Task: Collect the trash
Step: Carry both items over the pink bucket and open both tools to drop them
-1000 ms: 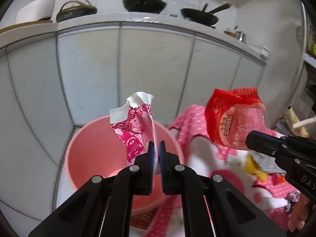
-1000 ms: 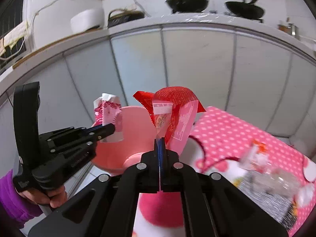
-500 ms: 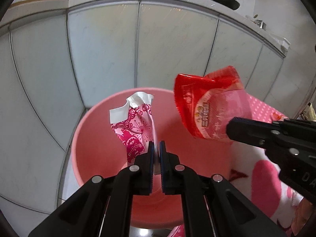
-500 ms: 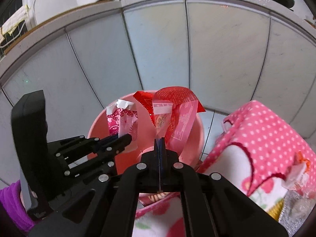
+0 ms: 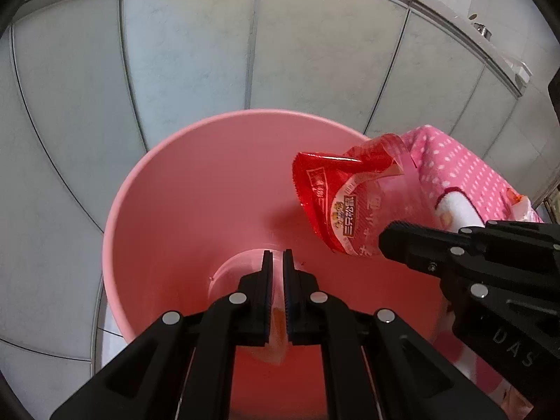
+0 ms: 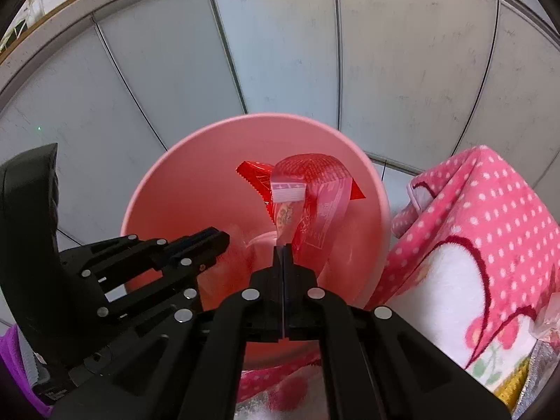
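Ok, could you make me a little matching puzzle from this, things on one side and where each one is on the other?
Things:
1 round pink plastic bucket
2 crinkly red snack wrapper
3 pink white-dotted fleece cloth
4 pale grey cabinet doors

Places:
A clamped in the right gripper
B behind the bucket
C directly under the wrapper
D draped to the right of the bucket

Pairs: 1-C, 2-A, 3-D, 4-B

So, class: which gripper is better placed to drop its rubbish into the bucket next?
Right gripper: it pinches the red wrapper above the pink bucket; the left gripper shows nothing left.
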Available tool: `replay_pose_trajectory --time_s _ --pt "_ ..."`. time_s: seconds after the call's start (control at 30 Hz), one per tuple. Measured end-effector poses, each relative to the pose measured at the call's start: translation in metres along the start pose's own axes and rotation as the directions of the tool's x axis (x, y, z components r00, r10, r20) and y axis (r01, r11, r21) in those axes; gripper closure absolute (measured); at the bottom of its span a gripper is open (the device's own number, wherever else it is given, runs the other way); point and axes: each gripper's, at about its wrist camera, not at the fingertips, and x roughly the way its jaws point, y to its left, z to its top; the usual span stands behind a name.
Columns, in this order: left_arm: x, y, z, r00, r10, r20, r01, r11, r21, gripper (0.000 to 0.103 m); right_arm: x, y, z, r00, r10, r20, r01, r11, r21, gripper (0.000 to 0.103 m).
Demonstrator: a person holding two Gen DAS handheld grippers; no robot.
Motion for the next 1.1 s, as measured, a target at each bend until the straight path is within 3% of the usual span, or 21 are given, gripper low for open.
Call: replay_pose_trajectory --time_s 0.27,0.43,0.53,0.77,1.1 --pt "0.004 0.000 0.003 1.000 0.021 -0.011 -0.021 1.000 -0.004 0.095 0.002 0.001 -0.002 1.000 -0.009 -0.012 0.009 1.000 0.008 0.102" --pt "-0.002 0.004 0.001 1.000 0.017 -0.004 -0.017 1.000 0.003 0.079 0.002 -0.006 -0.001 1.000 0.023 -0.017 -0.023 0.999 0.029 0.102" --pt "-0.007 0.005 0.002 1.000 0.008 0.002 -0.008 1.000 -0.003 0.074 0.003 -0.009 0.000 0.999 0.023 -0.024 -0.022 0.999 0.027 0.101" --pt "-0.017 0.014 0.004 1.000 -0.004 0.020 0.005 1.000 -0.028 0.066 -0.009 -0.011 0.001 0.999 0.041 -0.008 -0.041 0.999 0.025 0.075" --pt "-0.046 0.025 0.019 0.995 -0.031 0.090 0.037 0.997 -0.063 0.066 -0.054 -0.020 0.000 0.995 0.031 0.098 -0.034 0.999 0.027 0.074"
